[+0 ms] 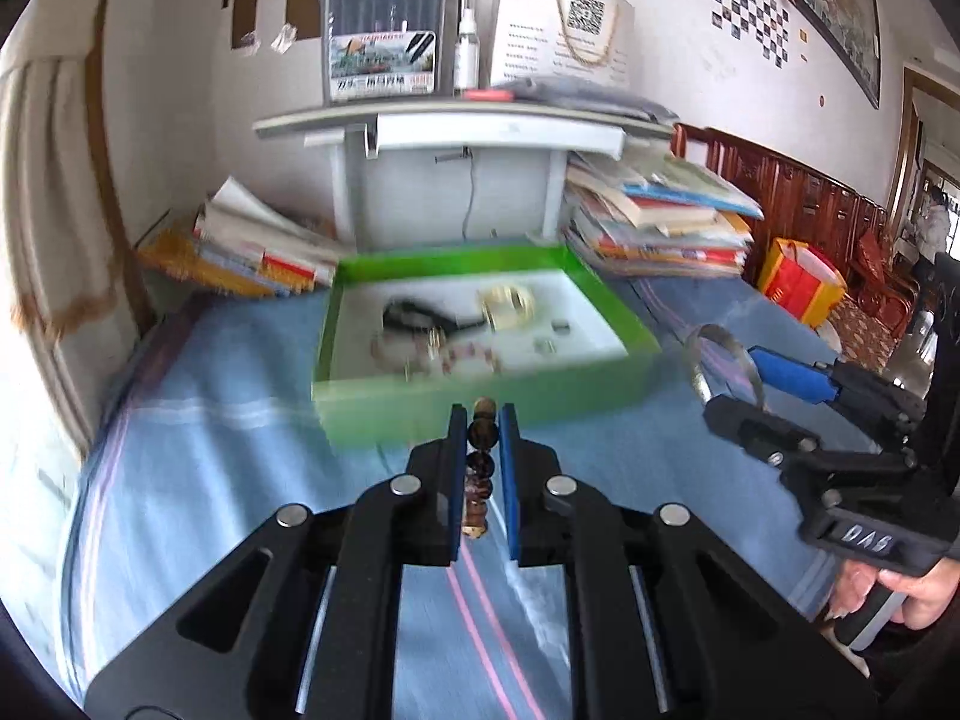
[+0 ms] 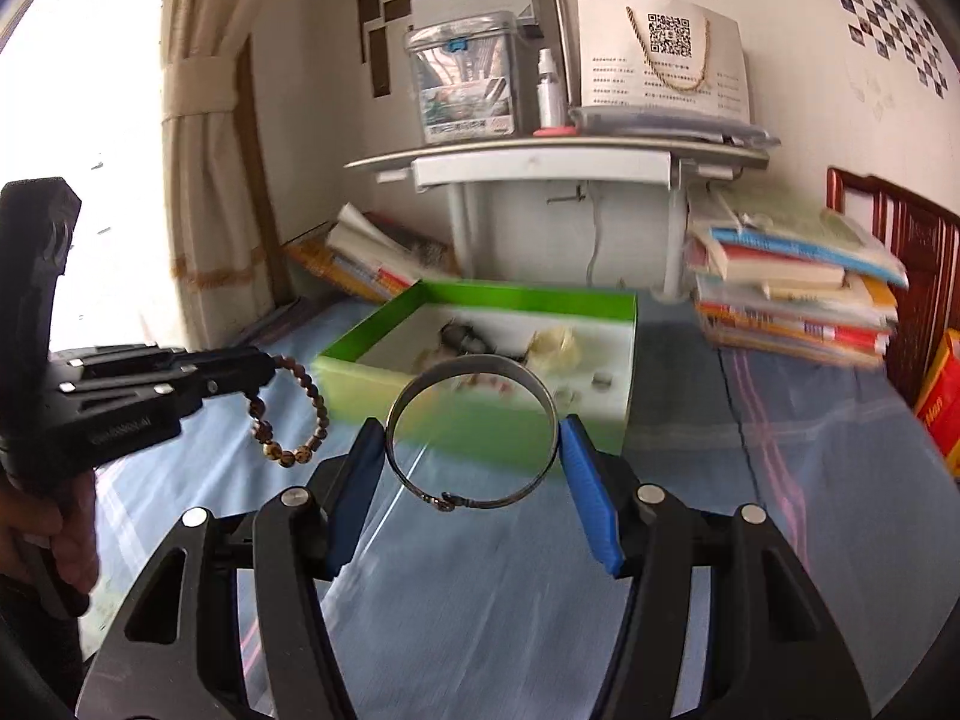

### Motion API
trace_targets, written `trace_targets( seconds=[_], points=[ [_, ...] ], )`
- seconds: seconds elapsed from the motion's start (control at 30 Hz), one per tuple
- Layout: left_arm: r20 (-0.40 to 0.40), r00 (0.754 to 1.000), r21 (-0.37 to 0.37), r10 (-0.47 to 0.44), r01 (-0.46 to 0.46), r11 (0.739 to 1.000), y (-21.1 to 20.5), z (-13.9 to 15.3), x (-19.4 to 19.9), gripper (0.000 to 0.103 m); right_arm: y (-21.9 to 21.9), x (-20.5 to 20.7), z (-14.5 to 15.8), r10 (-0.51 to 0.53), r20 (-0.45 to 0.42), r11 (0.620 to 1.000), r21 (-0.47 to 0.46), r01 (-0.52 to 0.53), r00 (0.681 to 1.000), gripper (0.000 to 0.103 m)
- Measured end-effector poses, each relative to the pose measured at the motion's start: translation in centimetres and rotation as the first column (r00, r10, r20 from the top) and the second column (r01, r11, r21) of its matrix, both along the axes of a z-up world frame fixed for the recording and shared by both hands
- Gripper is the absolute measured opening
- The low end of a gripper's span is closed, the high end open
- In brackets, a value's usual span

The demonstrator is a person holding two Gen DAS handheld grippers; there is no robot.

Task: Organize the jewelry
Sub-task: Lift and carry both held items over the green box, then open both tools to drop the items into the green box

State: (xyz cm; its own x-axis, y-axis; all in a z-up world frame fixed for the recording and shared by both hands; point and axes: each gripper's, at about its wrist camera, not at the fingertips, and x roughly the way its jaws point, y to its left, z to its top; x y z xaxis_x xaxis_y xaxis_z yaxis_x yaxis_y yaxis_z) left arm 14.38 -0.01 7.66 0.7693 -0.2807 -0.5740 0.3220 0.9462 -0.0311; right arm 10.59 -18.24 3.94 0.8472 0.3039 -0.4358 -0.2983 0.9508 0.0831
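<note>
"DAS" on the right gripper [image 1: 729, 387] body at four o'clock; QR code on the white sheet [image 2: 663, 57] at one o'clock.

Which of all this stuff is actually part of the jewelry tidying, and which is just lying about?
Part of the job:
- bead bracelet, pinched in the left tool
- silver bangle, held across the right tool
- green box with other jewelry inside

Just lying about:
- stacks of books
- small white desk
- spray bottle
- QR-code sheet
</note>
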Motion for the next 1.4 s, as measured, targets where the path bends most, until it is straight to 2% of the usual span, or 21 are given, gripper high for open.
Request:
trace_targets(
  seconds=[0.17, 0.33, 0.5, 0.6, 0.7, 0.73, 0.77, 0.8, 0.83, 0.9, 0.93, 1.03, 1.1, 1.23, 1.4],
  points=[
    [-0.021, 0.999, 0.007, 0.032, -0.032, 0.999, -0.6, 0.6, 8.4, 0.011, -0.5, 8.6, -0.3, -0.027, -0.033, 1.0, -0.012, 0.026, 0.999, 0.059],
    [-0.082, 0.992, 0.03, 0.094, -0.091, 0.995, -0.3, -1.9, 15.4, 0.011, -0.8, 14.4, -2.4, -0.045, -0.118, 0.999, -0.01, 0.045, 0.992, 0.059],
    [-0.163, 0.978, 0.023, 0.127, -0.125, 0.992, 0.6, -5.6, 19.7, 0.011, -0.6, 16.4, -3.7, -0.05, -0.145, 0.999, -0.022, 0.048, 0.988, 0.059],
    [-0.186, 0.973, 0.027, 0.136, -0.134, 0.991, 0.8, -6.9, 20.2, 0.011, -0.6, 16.7, -3.9, -0.054, -0.151, 0.998, -0.026, 0.051, 0.987, 0.059],
    [-0.188, 0.972, 0.038, 0.145, -0.14, 0.989, 0.8, -7.1, 20.2, 0.011, -0.4, 16.5, -3.7, -0.06, -0.142, 0.998, -0.033, 0.055, 0.988, 0.059],
    [-0.182, 0.971, 0.047, 0.154, -0.148, 0.988, 0.8, -6.9, 20.0, 0.017, -0.5, 16.1, -3.3, -0.055, -0.128, 0.998, -0.022, 0.052, 0.99, 0.06],
    [-0.165, 0.972, 0.055, 0.166, -0.158, 0.986, 0.8, -6.5, 19.5, 0.031, -0.6, 15.7, -2.8, -0.047, -0.121, 0.999, -0.01, 0.046, 0.992, 0.07],
    [-0.143, 0.974, 0.063, 0.177, -0.17, 0.983, 0.9, -5.9, 18.8, 0.079, -0.8, 15.1, -2.3, -0.049, -0.114, 0.999, -0.005, 0.049, 0.992, 0.079],
    [-0.084, 0.978, 0.064, 0.192, -0.187, 0.98, 0.9, -4.9, 17.5, 0.099, -0.9, 14.5, -1.9, -0.054, -0.105, 0.999, 0.001, 0.055, 0.993, 0.092],
    [0.017, 0.979, 0.064, 0.203, -0.203, 0.977, 1.3, -3.0, 14.8, 0.099, -1.5, 11.9, -0.7, -0.059, -0.051, 0.998, 0.035, 0.06, 0.997, 0.093],
    [0.042, 0.981, 0.068, 0.192, -0.194, 0.979, 1.2, -2.1, 13.2, 0.099, -1.7, 10.9, -0.2, -0.059, -0.031, 0.997, 0.046, 0.06, 0.998, 0.094],
    [0.078, 0.982, 0.047, 0.174, -0.178, 0.983, 1.3, -0.5, 8.8, 0.099, -2.5, 5.6, 1.3, -0.095, 0.058, 0.992, 0.088, 0.09, 0.994, 0.1],
    [0.109, 0.982, 0.039, 0.152, -0.157, 0.987, 1.1, 0.2, 4.6, 0.099, -2.7, 2.7, 1.7, -0.104, 0.099, 0.991, 0.094, 0.095, 0.99, 0.1],
    [0.116, 0.984, 0.011, 0.137, -0.139, 0.99, 1.3, -0.4, -2.0, 0.099, -2.4, -2.9, 1.2, -0.109, 0.133, 0.993, 0.066, 0.101, 0.985, 0.1],
    [0.054, 0.987, -0.011, 0.153, -0.152, 0.988, 1.5, -2.5, -7.6, 0.099, -2.4, -6.8, -0.3, -0.141, 0.071, 0.989, 0.045, 0.138, 0.988, 0.1]
  ],
)
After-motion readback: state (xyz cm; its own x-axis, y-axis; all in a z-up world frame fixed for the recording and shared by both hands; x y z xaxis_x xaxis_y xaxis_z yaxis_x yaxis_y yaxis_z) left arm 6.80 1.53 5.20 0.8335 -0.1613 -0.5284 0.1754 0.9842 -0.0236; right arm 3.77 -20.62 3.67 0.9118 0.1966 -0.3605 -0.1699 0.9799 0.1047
